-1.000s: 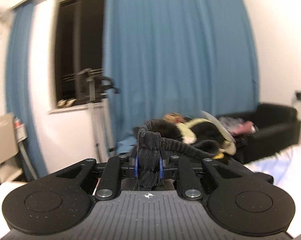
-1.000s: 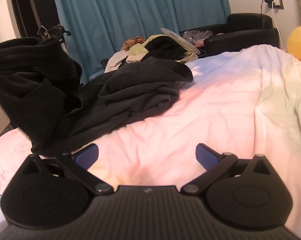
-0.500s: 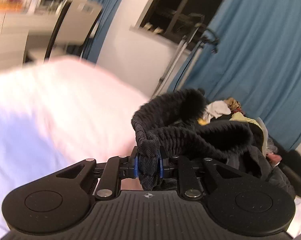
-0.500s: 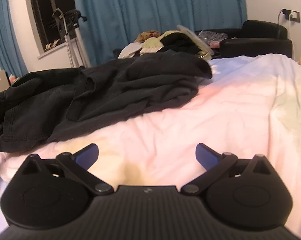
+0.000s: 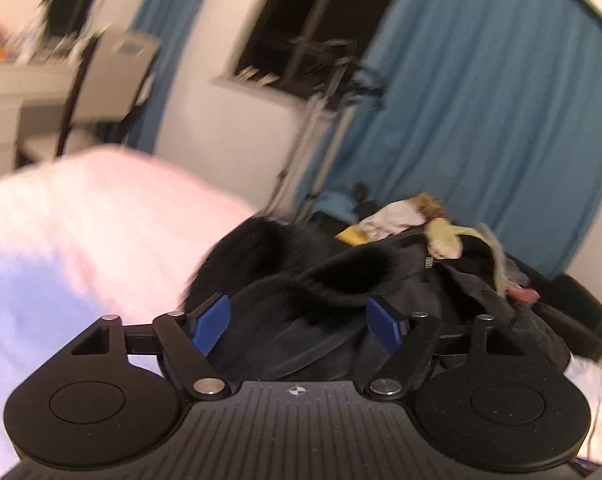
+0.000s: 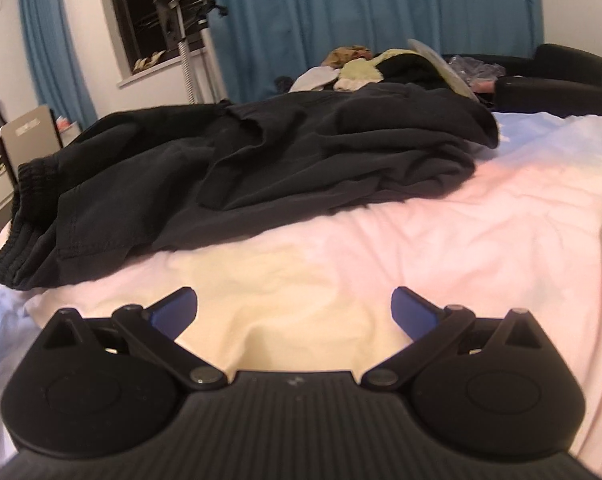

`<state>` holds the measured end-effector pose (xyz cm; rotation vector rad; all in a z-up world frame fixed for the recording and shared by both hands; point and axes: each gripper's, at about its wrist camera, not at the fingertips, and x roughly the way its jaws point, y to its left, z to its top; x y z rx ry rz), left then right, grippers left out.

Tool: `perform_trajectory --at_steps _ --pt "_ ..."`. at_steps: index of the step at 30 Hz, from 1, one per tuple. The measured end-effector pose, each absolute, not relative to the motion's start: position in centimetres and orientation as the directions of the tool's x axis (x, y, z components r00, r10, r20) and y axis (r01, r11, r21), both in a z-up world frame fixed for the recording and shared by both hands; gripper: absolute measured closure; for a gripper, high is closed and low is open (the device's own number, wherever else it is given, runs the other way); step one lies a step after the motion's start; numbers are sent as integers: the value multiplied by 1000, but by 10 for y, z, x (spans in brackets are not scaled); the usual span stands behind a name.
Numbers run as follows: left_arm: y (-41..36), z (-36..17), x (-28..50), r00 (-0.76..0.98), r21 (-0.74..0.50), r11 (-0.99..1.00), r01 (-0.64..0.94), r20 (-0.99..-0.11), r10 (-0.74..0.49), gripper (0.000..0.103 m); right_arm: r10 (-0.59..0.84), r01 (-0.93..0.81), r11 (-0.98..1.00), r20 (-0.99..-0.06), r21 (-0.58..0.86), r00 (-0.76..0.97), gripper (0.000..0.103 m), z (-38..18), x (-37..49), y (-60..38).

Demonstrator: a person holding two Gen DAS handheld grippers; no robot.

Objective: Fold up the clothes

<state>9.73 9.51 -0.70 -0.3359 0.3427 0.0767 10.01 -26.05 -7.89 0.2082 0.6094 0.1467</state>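
**Left jaws springing wide over the black garment, right hand hanging empty above the sheet**

I start on my left side: my left gripper (image 5: pixel 297 320) is opening right now, its blue pads (image 5: pixel 209 322) swinging apart. The ribbed waistband (image 5: pixel 329 284) of the black garment (image 5: pixel 441 300) lies slack in the gap between my fingers, and neither pad presses on it. To the left of those fingers runs the pale sheet of the bed (image 5: pixel 81 240), blurred. Beyond my fingertips, past the dark cloth, a heap of other clothes (image 5: pixel 413 224) sits in white, yellow and tan, with the blue curtain (image 5: pixel 481 120) behind it and a dark window (image 5: pixel 301 32) up to its left.

Now my right gripper (image 6: pixel 294 312): fingers spread wide, nothing between them but bare sheet (image 6: pixel 301 280). The black garment (image 6: pixel 261 168) lies sprawled across the bed ahead of my fingertips, well clear of them. Its elastic waistband (image 6: pixel 17 232) is bunched far off to the left of my left finger; the crumpled far end reaches up and right of my right finger. Further right, past the cloth, a black sofa (image 6: pixel 561 80) stands against the wall.
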Motion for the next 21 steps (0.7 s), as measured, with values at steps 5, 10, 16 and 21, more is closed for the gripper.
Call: perform_trajectory --at_steps 5,10,16,21 --pt "63 -14 117 952 -113 992 -57 -304 20 20 226 -99 964 -560 248 797 0 -84 100 -254" --pt "46 -29 147 945 -23 998 -66 -322 55 20 236 -123 963 -531 240 814 0 -86 98 -250" --pt "57 -28 154 957 -101 991 -89 -285 57 20 210 -104 961 -434 256 876 0 -64 104 -254" --pt "71 -26 159 971 -193 980 -57 -237 10 20 168 -134 984 -372 117 913 0 -31 158 -253"
